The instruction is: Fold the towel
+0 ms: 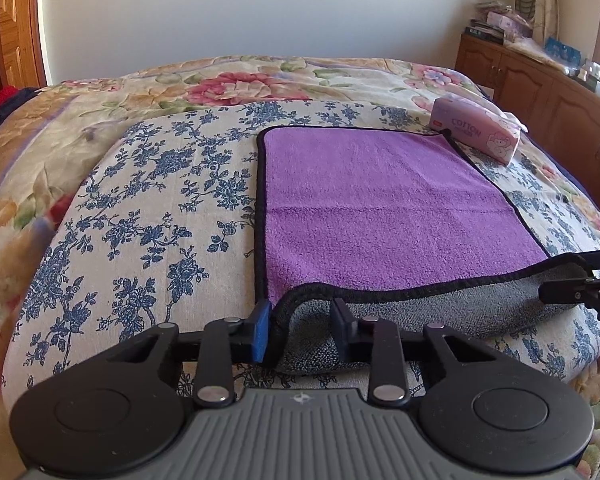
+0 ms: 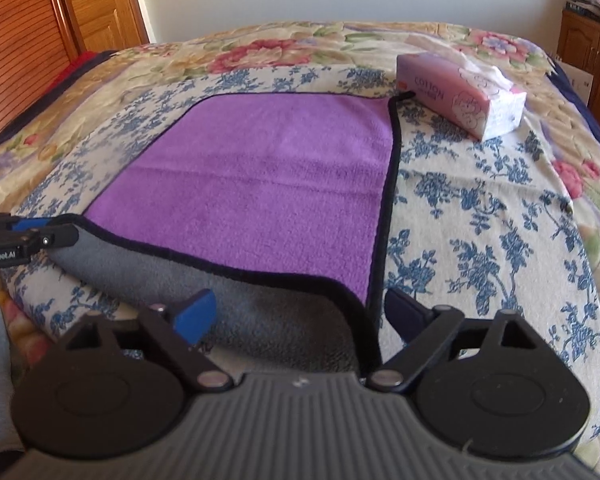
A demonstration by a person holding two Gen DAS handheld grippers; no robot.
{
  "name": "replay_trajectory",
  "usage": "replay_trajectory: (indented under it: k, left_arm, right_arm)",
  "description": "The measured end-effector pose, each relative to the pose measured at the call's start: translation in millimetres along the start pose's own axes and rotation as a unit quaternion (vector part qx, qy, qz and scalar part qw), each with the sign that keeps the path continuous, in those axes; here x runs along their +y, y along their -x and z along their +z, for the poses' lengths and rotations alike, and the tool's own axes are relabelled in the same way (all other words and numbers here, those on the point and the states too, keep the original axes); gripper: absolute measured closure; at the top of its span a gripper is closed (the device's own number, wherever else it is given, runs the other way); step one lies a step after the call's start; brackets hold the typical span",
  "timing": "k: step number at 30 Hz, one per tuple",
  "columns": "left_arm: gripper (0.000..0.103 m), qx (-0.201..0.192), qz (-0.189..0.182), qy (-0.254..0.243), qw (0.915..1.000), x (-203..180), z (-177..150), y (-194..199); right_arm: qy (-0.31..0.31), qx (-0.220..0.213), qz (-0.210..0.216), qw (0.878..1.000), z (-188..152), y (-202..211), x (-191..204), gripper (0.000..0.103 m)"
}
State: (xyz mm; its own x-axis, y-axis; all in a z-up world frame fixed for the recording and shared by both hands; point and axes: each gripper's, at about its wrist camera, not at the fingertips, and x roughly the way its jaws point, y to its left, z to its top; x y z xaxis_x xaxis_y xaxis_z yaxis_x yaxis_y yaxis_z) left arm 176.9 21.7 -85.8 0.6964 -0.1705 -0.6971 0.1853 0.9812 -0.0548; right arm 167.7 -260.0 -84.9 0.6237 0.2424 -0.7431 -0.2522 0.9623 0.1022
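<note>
A purple towel [image 1: 380, 208] with black trim and a grey underside lies flat on the blue-flowered cloth on the bed; it also shows in the right wrist view [image 2: 260, 184]. Its near edge is turned up, showing grey [image 1: 440, 312]. My left gripper [image 1: 302, 328] is open, its jaws on either side of the near left corner. My right gripper [image 2: 300, 316] is open wide around the near right corner, with grey cloth [image 2: 284, 312] between the jaws. Each gripper shows at the edge of the other's view, the right one [image 1: 588, 276] and the left one [image 2: 28, 236].
A pink tissue pack [image 1: 476, 130] marked COTTON lies by the towel's far right corner, also in the right wrist view [image 2: 456, 94]. A wooden cabinet [image 1: 540, 80] with clutter stands right of the bed. A wooden door [image 2: 96, 4] is at the far left.
</note>
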Motion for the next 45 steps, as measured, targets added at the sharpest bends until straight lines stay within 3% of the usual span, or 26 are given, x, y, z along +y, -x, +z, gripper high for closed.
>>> replay_trajectory:
  k: [9,11,19,30,32,45]
  left_arm:
    - [0.082,0.003,-0.003,0.0,1.0,0.8,-0.7,-0.7]
    - [0.085,0.003,-0.003,0.0,1.0,0.7,-0.9,-0.5]
    - [0.09,0.002,-0.005,-0.001,1.0,0.0,-0.7,0.6]
    - [0.095,0.001,-0.004,-0.005,1.0,-0.5,-1.0,0.7]
    - [0.096,0.001,-0.006,-0.005,1.0,-0.5,-1.0,1.4]
    - [0.097,-0.026,-0.017,-0.003,0.9995,-2.8,4.6,14.1]
  right_arm:
    - [-0.007,0.015,0.01,1.0,0.7,-0.3,-3.7,0.037]
    - [-0.009,0.015,0.01,1.0,0.5,0.5,-5.0,0.047]
    - [0.001,0.014,0.004,1.0,2.1,6.0,-7.3,0.07]
    - [0.007,0.012,0.007,1.0,4.7,9.9,-9.5,0.084]
    - [0.011,0.008,0.007,1.0,4.8,10.6,-8.2,0.095]
    - [0.011,-0.03,0.008,0.999,9.7,18.8,-7.6,0.098]
